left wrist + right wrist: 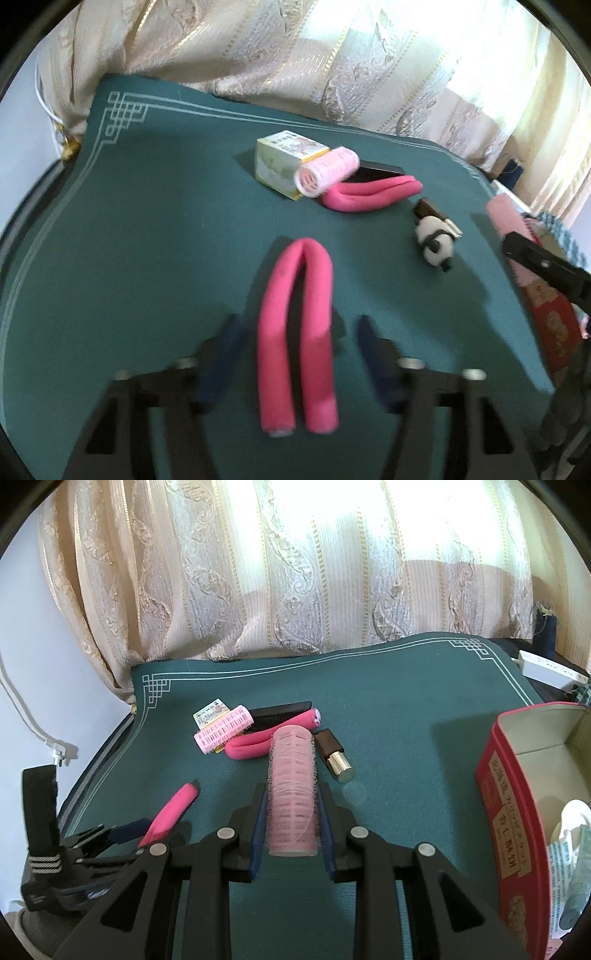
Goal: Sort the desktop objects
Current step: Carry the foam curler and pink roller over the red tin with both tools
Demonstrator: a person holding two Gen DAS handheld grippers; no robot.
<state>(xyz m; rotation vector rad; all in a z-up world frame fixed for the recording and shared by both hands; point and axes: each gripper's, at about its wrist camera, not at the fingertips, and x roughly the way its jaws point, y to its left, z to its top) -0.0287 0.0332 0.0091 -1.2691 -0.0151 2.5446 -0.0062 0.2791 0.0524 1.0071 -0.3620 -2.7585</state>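
Pink roller (293,790) lengthwise in clenched right tool (291,805); folded foam curler (297,332) between released left tool (299,354), bend pointing away.

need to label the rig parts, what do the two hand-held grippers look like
Both match. The left hand-held gripper and right hand-held gripper have angular matte black frames with triangular cut-outs, round silver pivot bolts, and two dark blue pads lining the fingers. From the right wrist view, the left unit's body carries a black strap with grey-white stripes. No cables or sleeves show.
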